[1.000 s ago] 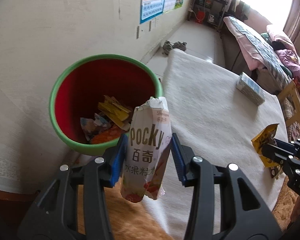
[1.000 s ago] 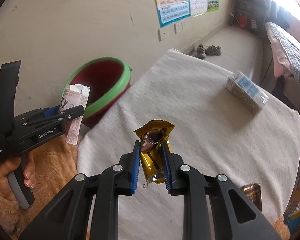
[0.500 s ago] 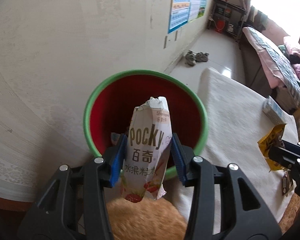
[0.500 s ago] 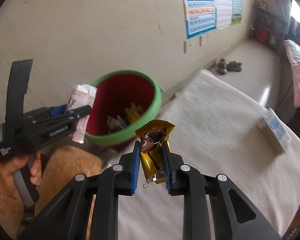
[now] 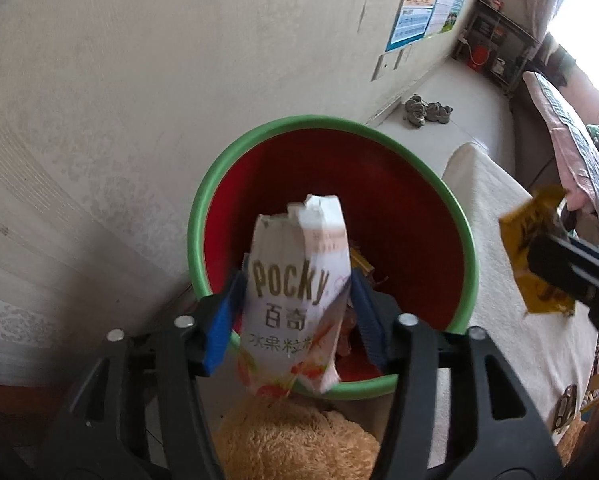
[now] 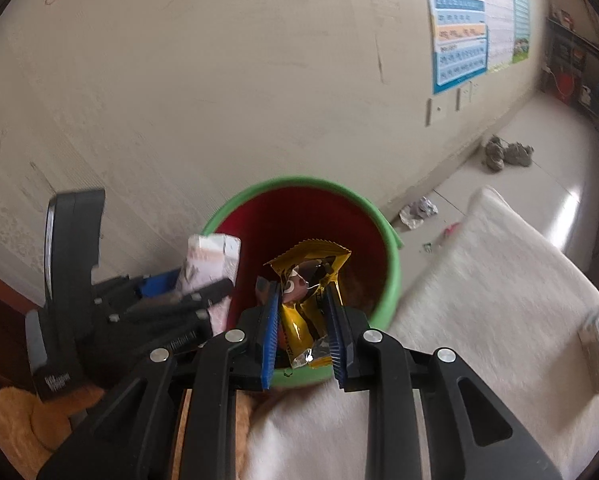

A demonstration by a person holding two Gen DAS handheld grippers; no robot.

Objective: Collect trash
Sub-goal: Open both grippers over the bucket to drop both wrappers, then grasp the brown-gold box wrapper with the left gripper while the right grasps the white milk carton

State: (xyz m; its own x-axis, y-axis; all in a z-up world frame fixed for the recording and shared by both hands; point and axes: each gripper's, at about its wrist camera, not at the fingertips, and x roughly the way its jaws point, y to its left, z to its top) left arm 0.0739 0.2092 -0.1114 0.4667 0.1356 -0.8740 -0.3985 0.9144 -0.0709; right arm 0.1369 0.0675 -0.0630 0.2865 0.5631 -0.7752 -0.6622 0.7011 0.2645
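Grippers [image 5: 297, 320] [image 6: 303, 330] now over bin [image 6: 391, 264], jaws just opening, Pocky wrapper [image 5: 299, 300] and yellow wrapper [image 6: 299, 320] loose between them

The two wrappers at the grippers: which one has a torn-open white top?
The Pocky wrapper at the left gripper; the other, at the right gripper, is yellow foil.

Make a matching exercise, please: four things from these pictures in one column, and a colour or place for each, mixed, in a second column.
Things:
1. Pocky wrapper
2. gold wrapper
3. bin
4. shoes

Descriptions:
A. on the floor by the wall
B. between the jaws of the left gripper
C. green rim, red inside
D. between the jaws of the right gripper

Pairs: 1-B, 2-D, 3-C, 4-A
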